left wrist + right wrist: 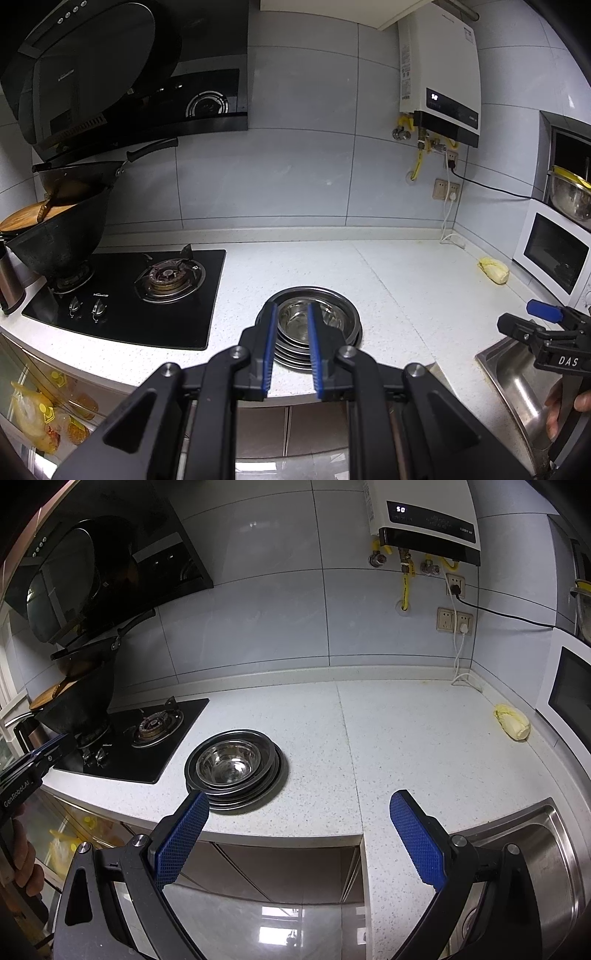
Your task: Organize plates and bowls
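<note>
A stack of steel plates (pixel 334 343) with a steel bowl (pixel 295 321) nested on top stands on the white speckled counter, also in the right wrist view (pixel 266 782), bowl (pixel 229 762). My left gripper (pixel 291 310) is held in front of and above the stack, jaws a narrow gap apart, empty. It shows at the left edge of the right wrist view (pixel 48 751). My right gripper (pixel 297 799) is wide open and empty, near the counter's front edge, right of the stack. It shows in the left wrist view (pixel 532 317) above the sink.
A black gas hob (pixel 125 295) with a wok (pixel 59 236) lies left of the stack. A steel sink (pixel 546 849) is at the right. A yellow cloth (pixel 511 720) and a white microwave (pixel 554 251) are at the far right. A water heater (pixel 439 70) hangs on the wall.
</note>
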Demonstrator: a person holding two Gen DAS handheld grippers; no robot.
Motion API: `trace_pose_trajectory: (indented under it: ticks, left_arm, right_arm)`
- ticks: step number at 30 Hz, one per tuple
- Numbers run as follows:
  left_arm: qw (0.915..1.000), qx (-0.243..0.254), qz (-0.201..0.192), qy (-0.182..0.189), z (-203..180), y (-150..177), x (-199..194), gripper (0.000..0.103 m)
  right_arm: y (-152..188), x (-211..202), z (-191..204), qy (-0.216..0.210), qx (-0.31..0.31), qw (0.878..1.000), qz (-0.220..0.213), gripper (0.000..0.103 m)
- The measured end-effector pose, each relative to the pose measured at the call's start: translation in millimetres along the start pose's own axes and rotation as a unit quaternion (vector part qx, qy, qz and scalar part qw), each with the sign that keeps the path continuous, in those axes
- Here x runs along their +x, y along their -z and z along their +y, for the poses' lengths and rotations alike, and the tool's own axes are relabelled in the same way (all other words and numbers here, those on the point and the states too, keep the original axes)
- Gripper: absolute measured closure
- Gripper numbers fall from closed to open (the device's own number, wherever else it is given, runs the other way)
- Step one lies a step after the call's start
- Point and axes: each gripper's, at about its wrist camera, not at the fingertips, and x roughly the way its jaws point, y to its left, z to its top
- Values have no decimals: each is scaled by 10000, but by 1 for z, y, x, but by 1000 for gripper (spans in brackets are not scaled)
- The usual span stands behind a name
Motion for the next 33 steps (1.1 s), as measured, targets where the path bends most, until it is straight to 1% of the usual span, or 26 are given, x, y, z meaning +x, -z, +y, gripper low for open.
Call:
trace_pose_trajectory:
  ticks: [9, 15, 21, 22, 23, 24, 25, 33]
  left_arm:
    - [10000, 0, 44, 6, -1, 2, 2, 87]
    - [9995, -83, 201, 229, -1, 3, 8, 87]
    - [9996, 76, 245, 139, -6, 3, 11, 87]
    - [9996, 112, 246, 126, -7, 3, 10, 84]
    - [9995, 137, 245, 119, -9, 3, 10, 77]
    - [9995, 155, 235, 120, -10, 3, 10, 61]
    - [9995, 153, 231, 127, -11, 3, 10, 56]
    - [9995, 158, 248, 114, -12, 2, 9, 55]
  right_arm:
    - [0, 2, -2, 6, -29, 10000, 46, 7]
    - [-1, 3, -5, 32, -10, 10000, 55, 7]
    - [0, 1, -8, 47, -19, 10000, 53, 7]
    - [0, 1, -8, 50, -20, 10000, 54, 7]
    - [0, 1, -8, 54, -19, 10000, 59, 7]
    - [0, 1, -8, 57, -19, 10000, 61, 7]
    - [0, 1, -8, 63, -21, 10000, 63, 7]
    - [0, 1, -7, 63, -34, 10000, 60, 6]
